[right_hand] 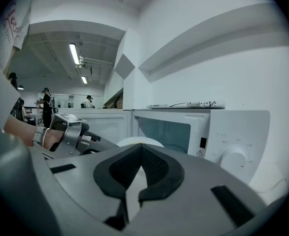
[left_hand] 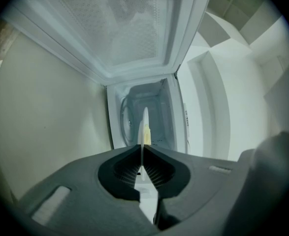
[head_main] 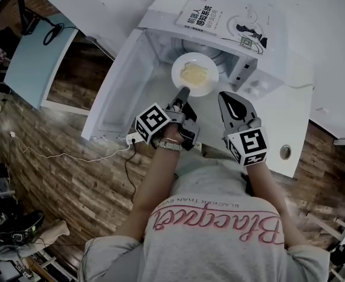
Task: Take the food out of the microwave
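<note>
A white plate (head_main: pixel 194 74) with a yellow piece of food (head_main: pixel 193 73) on it hangs at the mouth of the open white microwave (head_main: pixel 160 69). My left gripper (head_main: pixel 183 94) is shut on the plate's near rim. In the left gripper view the plate (left_hand: pixel 144 127) shows edge-on between the pads, with the microwave cavity (left_hand: pixel 154 109) behind it. My right gripper (head_main: pixel 228 100) is shut and empty, just right of the plate. The right gripper view shows the plate (right_hand: pixel 134 141) past the shut right gripper (right_hand: pixel 141 149), and the left gripper (right_hand: pixel 70 134) at the left.
The microwave door (head_main: pixel 116 90) stands swung open to the left. A book (head_main: pixel 225 19) lies on top of the microwave. Its control dial (right_hand: pixel 234 157) is at the right of the cavity. A cable and socket strip (head_main: pixel 131 138) lie on the wooden floor below.
</note>
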